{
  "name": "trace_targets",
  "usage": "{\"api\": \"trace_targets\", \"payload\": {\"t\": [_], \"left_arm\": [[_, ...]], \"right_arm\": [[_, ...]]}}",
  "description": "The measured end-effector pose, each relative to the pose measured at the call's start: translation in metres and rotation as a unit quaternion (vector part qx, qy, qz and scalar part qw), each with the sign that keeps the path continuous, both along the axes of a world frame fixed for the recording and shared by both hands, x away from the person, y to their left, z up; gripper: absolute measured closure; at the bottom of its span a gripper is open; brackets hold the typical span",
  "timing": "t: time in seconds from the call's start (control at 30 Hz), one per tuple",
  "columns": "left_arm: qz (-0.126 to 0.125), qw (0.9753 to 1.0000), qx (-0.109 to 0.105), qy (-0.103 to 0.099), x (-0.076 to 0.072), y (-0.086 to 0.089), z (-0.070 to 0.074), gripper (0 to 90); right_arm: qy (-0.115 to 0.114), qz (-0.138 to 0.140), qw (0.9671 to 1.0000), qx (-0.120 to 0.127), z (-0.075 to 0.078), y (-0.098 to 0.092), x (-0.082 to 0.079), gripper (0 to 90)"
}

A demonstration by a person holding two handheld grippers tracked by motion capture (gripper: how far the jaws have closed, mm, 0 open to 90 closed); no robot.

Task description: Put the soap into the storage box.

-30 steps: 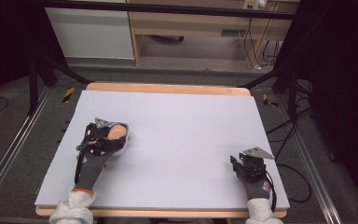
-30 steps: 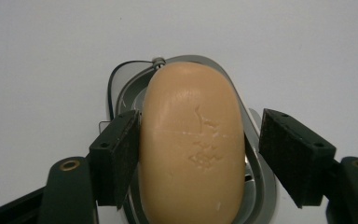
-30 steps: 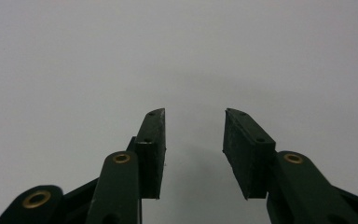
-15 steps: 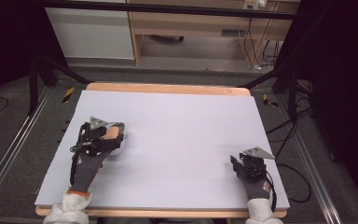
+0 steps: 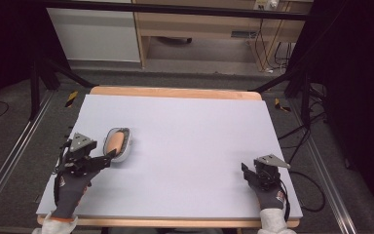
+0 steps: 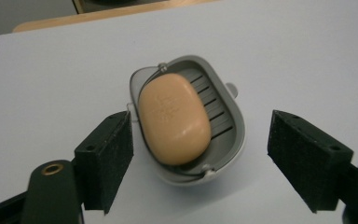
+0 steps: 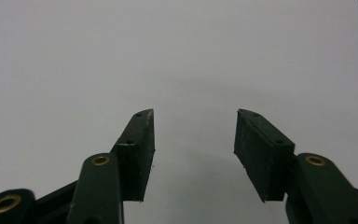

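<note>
Wooden table (image 5: 175, 91) under a pale sheet (image 5: 190, 146); grey soap dish (image 5: 124, 150) with soap at left.

- The bar of soap (image 6: 174, 119) in the grey soap dish (image 6: 223, 109) bears a faint embossed mark on its top face; its letters are too soft to read.
- No other text, label, brand, number or sign can be read on the tabletop (image 5: 195, 141) or anywhere around it.

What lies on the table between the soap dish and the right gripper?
Nothing: in the high view, the stretch of table between the soap dish and the right gripper is bare lavender surface.
</note>
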State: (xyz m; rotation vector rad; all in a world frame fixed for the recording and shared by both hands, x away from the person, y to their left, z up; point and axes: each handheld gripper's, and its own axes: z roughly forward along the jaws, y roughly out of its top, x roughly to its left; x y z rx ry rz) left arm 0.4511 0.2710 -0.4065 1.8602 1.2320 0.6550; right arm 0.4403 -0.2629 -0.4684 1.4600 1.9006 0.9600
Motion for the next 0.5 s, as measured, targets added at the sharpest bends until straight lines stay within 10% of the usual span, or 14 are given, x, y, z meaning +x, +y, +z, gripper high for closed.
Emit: {"api": "trace_targets", "payload": {"t": [0.5], "left_arm": [[0.035, 0.9990, 0.015, 0.025, -0.018, 0.028, -0.041, 20.6]], "right_arm": [[0.013, -0.010, 0.9994, -0.029, -0.003, -0.003, -0.002, 36.0]]}}
